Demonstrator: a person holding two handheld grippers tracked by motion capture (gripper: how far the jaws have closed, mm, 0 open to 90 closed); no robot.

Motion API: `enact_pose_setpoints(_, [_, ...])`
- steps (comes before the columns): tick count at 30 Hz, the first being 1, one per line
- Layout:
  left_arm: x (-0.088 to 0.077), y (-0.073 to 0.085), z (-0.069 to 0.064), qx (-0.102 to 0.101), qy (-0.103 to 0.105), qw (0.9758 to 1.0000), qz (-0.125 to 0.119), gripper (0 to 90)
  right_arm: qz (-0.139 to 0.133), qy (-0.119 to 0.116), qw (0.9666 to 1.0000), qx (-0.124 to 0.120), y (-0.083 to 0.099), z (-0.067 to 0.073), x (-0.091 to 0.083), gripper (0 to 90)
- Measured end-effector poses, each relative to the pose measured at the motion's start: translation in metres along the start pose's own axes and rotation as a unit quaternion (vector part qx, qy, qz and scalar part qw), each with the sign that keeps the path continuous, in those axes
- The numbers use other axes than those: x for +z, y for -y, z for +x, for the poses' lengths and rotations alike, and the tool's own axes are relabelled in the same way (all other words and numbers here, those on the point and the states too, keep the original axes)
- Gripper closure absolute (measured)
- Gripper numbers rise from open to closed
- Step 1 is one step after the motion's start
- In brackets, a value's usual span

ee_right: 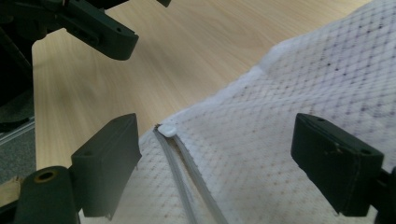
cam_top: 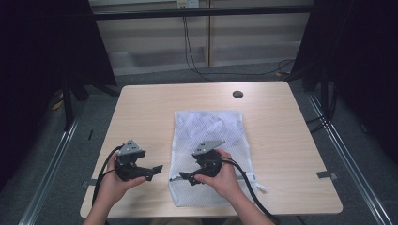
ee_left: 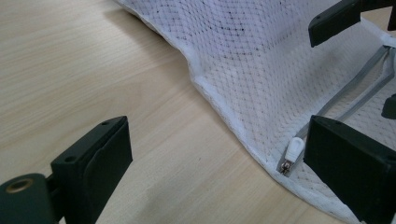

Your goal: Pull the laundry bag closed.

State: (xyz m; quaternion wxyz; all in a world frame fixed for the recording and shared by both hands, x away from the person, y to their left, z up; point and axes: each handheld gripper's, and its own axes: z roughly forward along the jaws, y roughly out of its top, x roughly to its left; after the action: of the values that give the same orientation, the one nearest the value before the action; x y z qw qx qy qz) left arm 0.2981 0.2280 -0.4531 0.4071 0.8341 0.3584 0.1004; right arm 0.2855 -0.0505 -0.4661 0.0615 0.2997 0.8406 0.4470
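Left claw (cam_top: 157,168): black body showing a grey three-cornered plate on top, black cable trailing off.
Right claw (cam_top: 184,176): matching black, grey plate, thick black cable.
Jaws: showing flat black rectangular pads, small screw holes, a brass-ringed hole.
Forearms: wearing no sleeves.

The table (cam_top: 141,108) is made of light wood, with soft lines running through it. Its corners are round. Near the far edge there is a small dark round spot (cam_top: 238,94) — it sits by itself, well away from everything else.

A white net bag (cam_top: 206,126) lies flat on the table, a bit to the right of the middle. It reaches from the middle of the table almost to the near edge. You can see lots of tiny holes in it (ee_left: 252,51). A grey zipper (ee_right: 187,177) runs across its near end — with a little white pull (ee_left: 294,148) at the left side.
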Motion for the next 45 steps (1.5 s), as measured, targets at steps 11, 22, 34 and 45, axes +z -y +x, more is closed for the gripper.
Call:
enact_pose_setpoints(11, [-0.006,0.005,0.002,-0.006,-0.007,1.0000,0.000,7.6,-0.001,-0.019,0.9997,-0.016,-0.003,0.007,0.012,32.2])
enact_pose_setpoints(22, [-0.010,0.008,0.003,-0.007,-0.011,0.9999,-0.002,8.1,0.008,-0.039,0.9992,-0.010,-0.002,0.014,0.027,50.7])
enact_pose_setpoints(34, [-0.010,0.009,0.004,-0.007,-0.010,0.9999,0.001,8.2,0.028,-0.055,0.9977,0.028,0.008,0.014,0.044,60.9])
enact_pose_setpoints(45, [-0.009,0.009,0.003,-0.006,-0.009,0.9999,0.004,8.2,0.028,-0.066,0.9970,0.028,0.009,0.017,0.048,70.0])
